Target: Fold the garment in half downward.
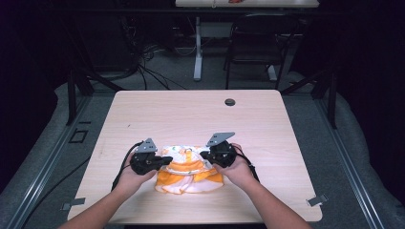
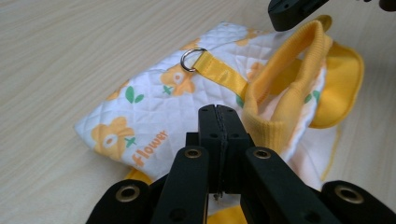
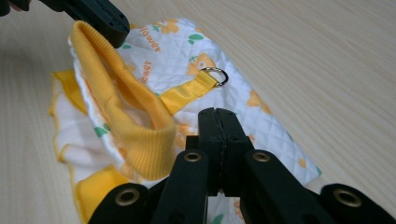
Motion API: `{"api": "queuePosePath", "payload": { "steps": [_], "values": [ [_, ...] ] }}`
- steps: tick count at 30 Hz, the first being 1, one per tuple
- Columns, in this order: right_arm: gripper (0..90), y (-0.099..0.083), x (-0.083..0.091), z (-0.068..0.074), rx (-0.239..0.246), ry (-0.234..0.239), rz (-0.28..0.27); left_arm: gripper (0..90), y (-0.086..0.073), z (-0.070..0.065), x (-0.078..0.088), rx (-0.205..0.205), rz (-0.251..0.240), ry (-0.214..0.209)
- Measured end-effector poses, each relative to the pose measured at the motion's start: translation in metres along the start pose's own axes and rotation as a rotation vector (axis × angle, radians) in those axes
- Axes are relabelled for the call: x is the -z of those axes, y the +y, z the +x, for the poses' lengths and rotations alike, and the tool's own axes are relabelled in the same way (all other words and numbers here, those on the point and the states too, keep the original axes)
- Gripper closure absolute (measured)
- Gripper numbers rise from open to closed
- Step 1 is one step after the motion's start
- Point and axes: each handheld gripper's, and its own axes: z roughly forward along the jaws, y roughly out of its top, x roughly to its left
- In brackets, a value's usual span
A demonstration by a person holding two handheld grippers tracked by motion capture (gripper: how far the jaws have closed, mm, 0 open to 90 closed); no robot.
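Bench (image 1: 191, 109) bare apart from a grommet hole (image 1: 230, 102) far of the garment (image 1: 190, 172). Left gripper (image 1: 168, 160) and right gripper (image 1: 204, 154) flank its ribbed collar (image 2: 280, 79), jaws pressed together, whether pinching cloth unclear.

Two bare forearms come in from the bottom of the high view and angle toward each other. The left hand (image 1: 128, 177) holds the left gripper (image 1: 165, 161), which points to the right. The right hand (image 1: 239, 171) holds the right gripper (image 1: 204, 155), which points to the left. Both grippers' jaws are pressed tight together. The two tips are near each other.
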Motion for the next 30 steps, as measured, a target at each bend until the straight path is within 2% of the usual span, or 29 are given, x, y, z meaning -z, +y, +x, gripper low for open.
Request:
{"api": "queuePosePath", "payload": {
  "steps": [6,11,21,23,24,30],
  "values": [
    [89.9,-0.009,0.004,0.016,0.047,0.045,0.030,90.0,-0.007,-0.013,0.004,-0.016,0.012,-0.041],
    [90.0,-0.021,0.003,0.025,0.053,0.070,0.058,90.0,-0.016,-0.020,0.001,-0.019,0.033,-0.069],
    [90.0,-0.039,0.001,0.035,0.041,0.100,0.079,90.0,-0.035,-0.031,-0.004,-0.040,0.062,-0.077],
    [90.0,-0.041,0.001,0.037,0.054,0.096,0.096,90.0,-0.039,-0.031,-0.004,-0.035,0.063,-0.079],
    [90.0,-0.044,-0.001,0.039,0.040,0.102,0.089,90.0,-0.040,-0.032,-0.005,-0.035,0.065,-0.079],
    [90.0,-0.052,-0.005,0.042,0.035,0.106,0.098,90.0,-0.047,-0.031,-0.008,-0.024,0.058,-0.076]
  ]
}}
